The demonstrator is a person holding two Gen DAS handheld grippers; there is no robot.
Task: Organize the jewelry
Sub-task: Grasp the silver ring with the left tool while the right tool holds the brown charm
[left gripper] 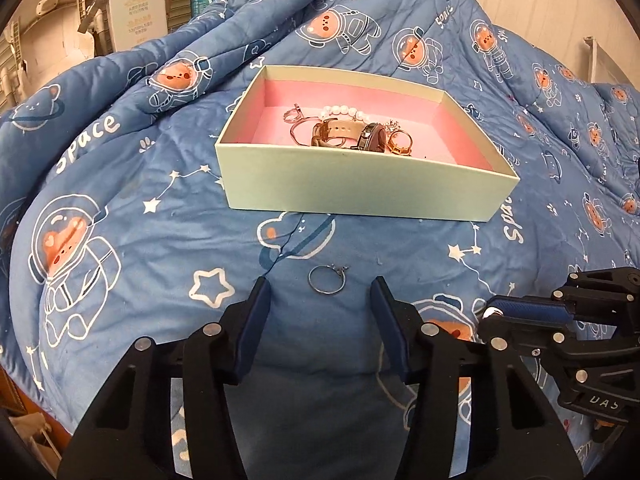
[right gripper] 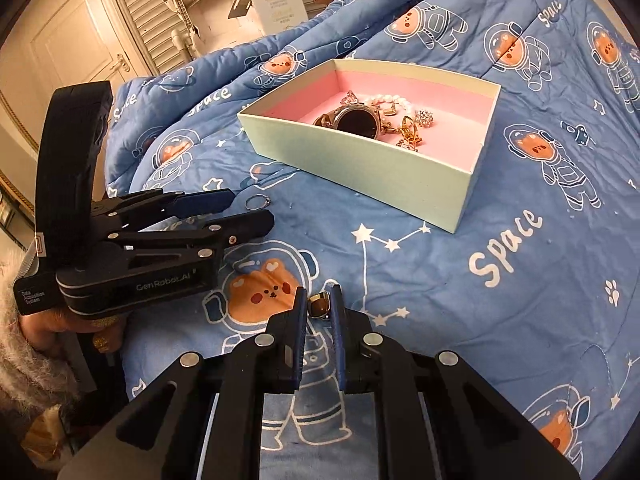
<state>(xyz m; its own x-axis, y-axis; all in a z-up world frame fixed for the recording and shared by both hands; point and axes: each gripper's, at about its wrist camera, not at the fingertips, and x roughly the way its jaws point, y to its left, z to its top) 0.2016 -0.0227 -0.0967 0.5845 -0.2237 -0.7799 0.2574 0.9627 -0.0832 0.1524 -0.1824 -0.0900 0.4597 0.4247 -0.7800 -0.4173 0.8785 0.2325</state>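
A pale green box [left gripper: 360,188] with a pink lining sits on the blue quilt; it also shows in the right wrist view [right gripper: 360,168]. Inside lie a watch [right gripper: 356,120], a pearl bracelet [left gripper: 344,111] and several rings. A thin silver ring [left gripper: 326,279] lies on the quilt just ahead of my open, empty left gripper [left gripper: 320,292], between its fingertips; the ring also shows in the right wrist view [right gripper: 257,201]. My right gripper [right gripper: 318,300] is shut on a small dark metallic ring [right gripper: 320,305], held just above the quilt. The right gripper shows at the left wrist view's right edge [left gripper: 492,314].
The blue space-bear quilt [left gripper: 120,220] covers the whole bed and bunches into folds behind the box. White cartons [left gripper: 136,4] and louvred cupboard doors [right gripper: 132,12] stand beyond the bed's far left. My left gripper body [right gripper: 140,248] fills the left of the right wrist view.
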